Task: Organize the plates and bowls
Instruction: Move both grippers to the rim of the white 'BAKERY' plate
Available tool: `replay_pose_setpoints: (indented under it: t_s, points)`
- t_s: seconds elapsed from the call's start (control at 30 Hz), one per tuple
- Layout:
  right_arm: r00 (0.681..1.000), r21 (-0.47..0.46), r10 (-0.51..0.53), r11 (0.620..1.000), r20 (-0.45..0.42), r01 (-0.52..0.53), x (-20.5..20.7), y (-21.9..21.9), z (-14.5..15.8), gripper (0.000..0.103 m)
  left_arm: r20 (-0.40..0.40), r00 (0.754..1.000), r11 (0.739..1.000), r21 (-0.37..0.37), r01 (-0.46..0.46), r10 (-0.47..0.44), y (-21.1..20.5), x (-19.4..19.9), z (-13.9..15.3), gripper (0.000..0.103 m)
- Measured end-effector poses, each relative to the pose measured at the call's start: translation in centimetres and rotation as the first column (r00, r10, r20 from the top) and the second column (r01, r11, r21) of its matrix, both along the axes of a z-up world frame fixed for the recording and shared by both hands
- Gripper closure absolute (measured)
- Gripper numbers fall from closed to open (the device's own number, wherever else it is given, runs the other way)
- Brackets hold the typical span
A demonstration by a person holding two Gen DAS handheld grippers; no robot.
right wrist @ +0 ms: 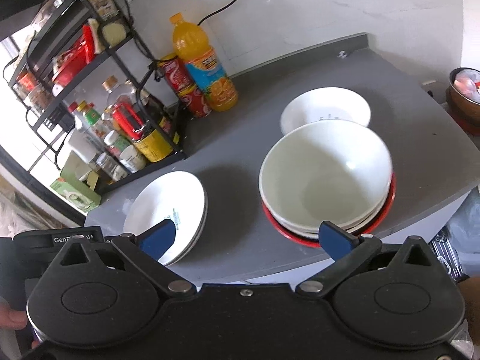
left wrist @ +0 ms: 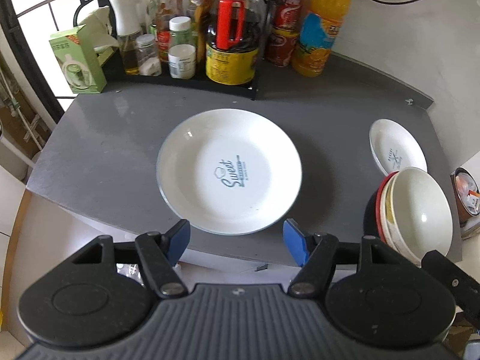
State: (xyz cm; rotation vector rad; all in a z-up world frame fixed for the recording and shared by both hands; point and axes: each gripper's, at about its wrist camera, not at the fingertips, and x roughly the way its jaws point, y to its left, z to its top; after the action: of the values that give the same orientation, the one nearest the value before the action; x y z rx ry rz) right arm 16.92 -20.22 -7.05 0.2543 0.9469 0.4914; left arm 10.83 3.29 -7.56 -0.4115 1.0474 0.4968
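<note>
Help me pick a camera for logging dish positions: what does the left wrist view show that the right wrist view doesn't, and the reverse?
Only the left wrist view shows the "Sweet" print on the large plate in full and the left gripper, open. Only the right wrist view shows the rack's upper shelves, the right gripper, open, and straight into the bowl stack. Both show that stack, both plates including the small plate, the orange juice bottle and the grey counter.

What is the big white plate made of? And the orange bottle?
The big white plate looks like glazed ceramic: glossy white, small light glints, printed blue lettering. It could be melamine. The orange bottle looks like clear plastic: the juice colour shows through, with a printed wrap label.
</note>
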Motion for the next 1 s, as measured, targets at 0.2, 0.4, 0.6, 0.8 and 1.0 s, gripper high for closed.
replay_pose_setpoints:
  t_s: [0.2,0.4,0.6,0.8,1.0]
  points:
    - [0.999,0.007,-0.043,0.999,0.006,0.043,1.4,-1.5,-0.1,0.000,0.001,1.000,1.000,-0.006,0.027,-0.027,-1.2,2.1,-0.6,0.036]
    - [0.995,-0.003,-0.104,0.995,0.013,0.104,4.4,-3.3,-0.3,0.000,0.015,0.997,0.997,-0.023,0.074,-0.074,-2.4,5.9,-0.7,0.036]
    - [0.987,-0.005,-0.163,0.987,-0.004,0.163,8.0,-4.6,-0.8,0.000,0.013,0.992,0.991,-0.039,0.130,-0.129,-4.0,11.1,-0.9,0.036]
    - [0.975,-0.030,-0.223,0.974,0.003,0.223,11.4,-5.8,-1.5,0.001,0.008,0.982,0.981,-0.051,0.187,-0.187,-5.2,16.0,-1.6,0.036]
    - [0.962,-0.034,-0.271,0.962,-0.035,0.269,14.9,-7.5,-2.9,0.003,-0.003,0.972,0.970,-0.052,0.236,-0.237,-6.1,20.6,-2.9,0.036]
